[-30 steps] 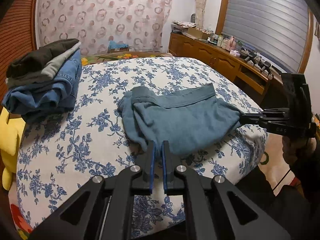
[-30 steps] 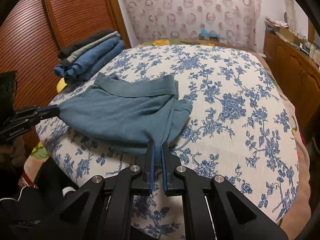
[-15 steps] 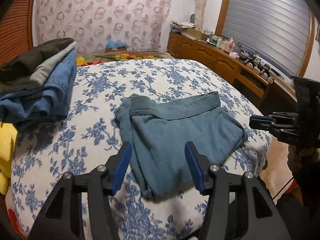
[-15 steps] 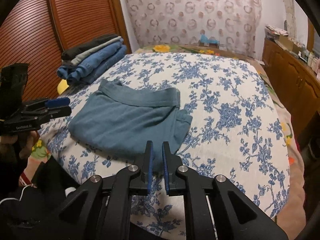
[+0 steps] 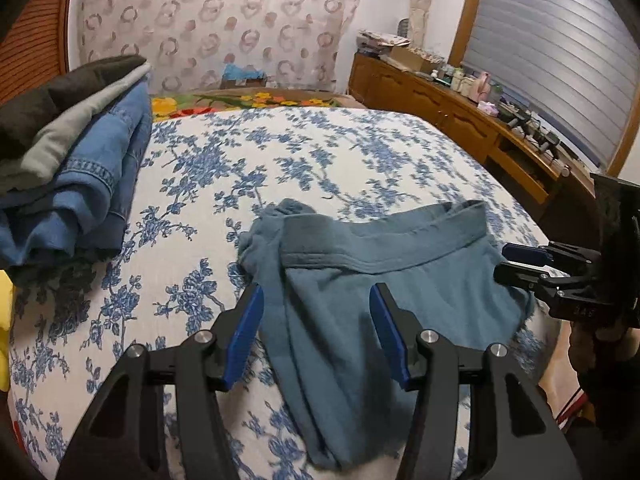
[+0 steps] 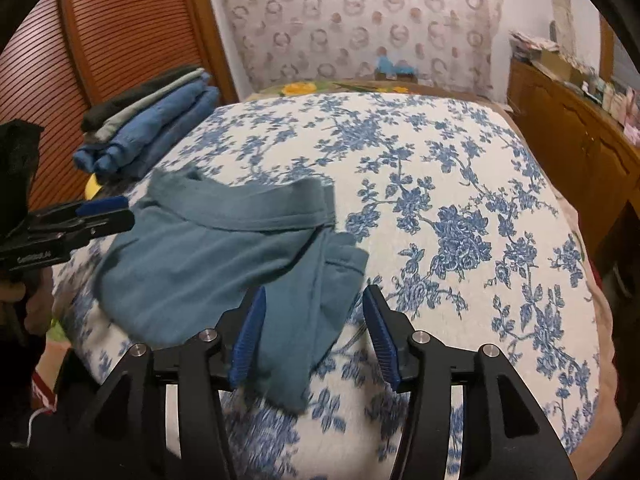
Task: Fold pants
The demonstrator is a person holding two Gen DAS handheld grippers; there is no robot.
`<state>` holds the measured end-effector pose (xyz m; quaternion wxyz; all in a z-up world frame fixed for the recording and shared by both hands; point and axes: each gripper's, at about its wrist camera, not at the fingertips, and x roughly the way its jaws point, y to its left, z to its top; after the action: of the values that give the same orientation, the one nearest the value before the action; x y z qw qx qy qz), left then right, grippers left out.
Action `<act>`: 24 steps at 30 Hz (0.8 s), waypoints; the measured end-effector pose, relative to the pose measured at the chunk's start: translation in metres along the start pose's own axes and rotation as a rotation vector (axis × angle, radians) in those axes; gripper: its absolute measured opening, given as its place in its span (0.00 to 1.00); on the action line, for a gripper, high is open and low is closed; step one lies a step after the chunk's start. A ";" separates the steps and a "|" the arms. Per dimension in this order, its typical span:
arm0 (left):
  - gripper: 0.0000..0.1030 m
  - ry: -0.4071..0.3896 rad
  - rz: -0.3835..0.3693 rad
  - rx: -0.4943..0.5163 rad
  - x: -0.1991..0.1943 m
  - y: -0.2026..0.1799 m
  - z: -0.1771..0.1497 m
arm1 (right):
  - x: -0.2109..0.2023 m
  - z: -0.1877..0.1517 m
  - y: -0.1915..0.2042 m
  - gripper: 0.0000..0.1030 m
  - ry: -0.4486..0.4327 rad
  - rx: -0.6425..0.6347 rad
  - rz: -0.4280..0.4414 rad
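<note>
The teal pants (image 5: pixel 420 280) lie folded on the blue-flowered bed cover (image 5: pixel 280 160), waistband toward the far side. In the left wrist view my left gripper (image 5: pixel 316 296) stands open just above the pants' near left part, its pads clear of the cloth. My right gripper (image 5: pixel 520 264) shows at the right edge beside the pants' right end. In the right wrist view my right gripper (image 6: pixel 315 294) hangs over the pants (image 6: pixel 200 260) near their right fold. Its jaws are opening and the pads grip nothing. My left gripper (image 6: pixel 108 212) is at the pants' left end.
A stack of folded jeans and dark clothes (image 5: pixel 80 168) (image 6: pixel 152 132) sits on the bed's far left. A wooden dresser (image 5: pixel 460 116) with small items runs along the right wall. A slatted wooden door (image 6: pixel 100 40) stands at the left. A person's hand (image 5: pixel 600 340) holds the right gripper.
Both grippers were shut on the pants' ends and stretched them; both have let go and opened. The pants have dropped flat onto the bed, and the grippers have moved in over them.
</note>
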<state>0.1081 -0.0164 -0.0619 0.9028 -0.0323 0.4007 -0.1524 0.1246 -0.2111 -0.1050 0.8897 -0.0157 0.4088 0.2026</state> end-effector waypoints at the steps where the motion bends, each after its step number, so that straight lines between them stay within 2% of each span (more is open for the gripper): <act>1: 0.53 0.005 0.005 -0.007 0.002 0.002 0.001 | 0.004 0.002 -0.001 0.51 0.005 0.007 -0.004; 5: 0.53 0.024 0.011 -0.025 0.010 0.009 0.002 | 0.016 0.006 -0.001 0.51 0.018 0.019 0.003; 12: 0.53 0.037 0.008 -0.040 0.016 0.014 0.003 | 0.026 0.012 0.009 0.51 0.020 -0.022 -0.034; 24: 0.53 0.058 -0.007 -0.082 0.031 0.022 0.012 | 0.027 0.012 0.004 0.51 0.033 -0.038 -0.036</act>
<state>0.1414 -0.0057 -0.0797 0.8883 -0.0660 0.4325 -0.1398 0.1477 -0.1960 -0.1160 0.8858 -0.0432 0.4194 0.1940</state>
